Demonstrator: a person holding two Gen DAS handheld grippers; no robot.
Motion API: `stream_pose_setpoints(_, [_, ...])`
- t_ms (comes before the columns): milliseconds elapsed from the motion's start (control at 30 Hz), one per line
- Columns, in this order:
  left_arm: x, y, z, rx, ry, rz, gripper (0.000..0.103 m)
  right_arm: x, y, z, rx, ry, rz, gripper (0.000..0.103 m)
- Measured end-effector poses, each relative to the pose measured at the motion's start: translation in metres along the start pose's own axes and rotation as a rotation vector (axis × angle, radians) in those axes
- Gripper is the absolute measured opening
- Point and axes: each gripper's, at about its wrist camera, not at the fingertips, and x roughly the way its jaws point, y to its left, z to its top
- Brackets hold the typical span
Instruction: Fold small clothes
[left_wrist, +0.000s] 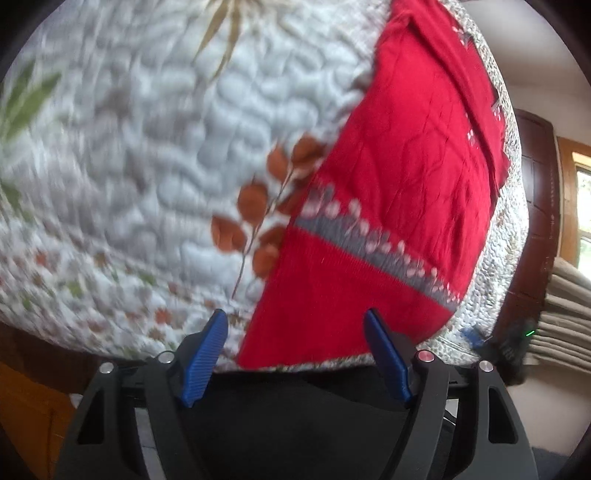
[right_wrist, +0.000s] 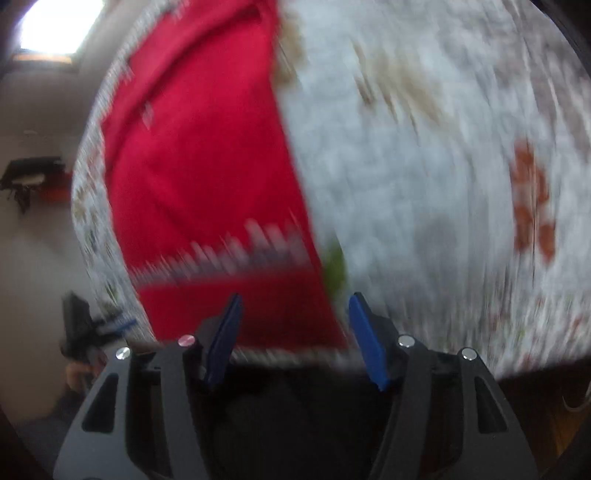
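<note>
Left tongs (left_wrist: 295, 319) stood spread wide with nothing between the blue fingers (left_wrist: 207, 358), held clear above the near edge of a quilted bedspread (left_wrist: 140, 155). A red garment (left_wrist: 388, 206) with a grey and white patterned band lay flat on the quilt just ahead of them, its near hem reaching between the fingertips and running off toward the right finger's side. Right tongs (right_wrist: 294, 301) were likewise wide apart and empty. In that blurred view the red garment (right_wrist: 207, 166) lay ahead and toward the left finger, its near hem between the fingertips, with bare quilt (right_wrist: 424, 184) ahead of the right finger.
</note>
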Motion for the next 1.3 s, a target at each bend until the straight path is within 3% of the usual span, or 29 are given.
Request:
stream_pose_setpoints(200, [0.027,0.019,-0.009,-0.030,0.072,-0.038,0.076,0.043,-0.010,-0.037,-0.046,0.069,-0.035,0.060])
stream_pose_setpoints(633, [0.053,-0.009,-0.007,-0.035,0.056,0.002,0.079,0.076,-0.008,-0.031,-0.060,0.073,-0.033,0.059])
stream_pose_setpoints(700, [0.054,-0.018,-0.008,-0.013,0.046,0.051,0.068,0.078,-0.009,-0.030,-0.046,0.072,-0.025,0.059])
stream_pose_setpoints(733, [0.058,-0.021,-0.009,0.002,0.046,0.084,0.048,0.077,-0.010,-0.029,-0.040,0.071,-0.024,0.058])
stream_pose_setpoints(767, [0.060,-0.027,-0.009,0.019,0.051,0.115,0.037,0.077,-0.011,-0.029,-0.036,0.073,-0.021,0.056])
stream_pose_setpoints(800, [0.062,-0.033,-0.009,0.026,0.053,0.121,0.033,0.075,-0.015,-0.028,-0.033,0.080,-0.015,0.048])
stream_pose_setpoints(867, [0.062,-0.041,-0.010,0.041,0.054,0.122,0.014,0.075,-0.018,-0.028,-0.027,0.105,0.011,0.034])
stream_pose_setpoints(933, [0.063,-0.050,-0.010,0.063,0.054,0.125,0.008,0.075,-0.018,-0.028,-0.030,0.117,0.026,0.010])
stream_pose_setpoints(1100, [0.061,-0.069,-0.015,0.086,0.051,0.121,0.006,0.063,-0.014,-0.035,-0.035,0.096,0.037,0.007])
stream_pose_setpoints(1300, [0.038,-0.077,-0.027,0.065,-0.015,0.043,0.006,0.024,-0.003,-0.047,-0.048,0.032,0.103,0.007])
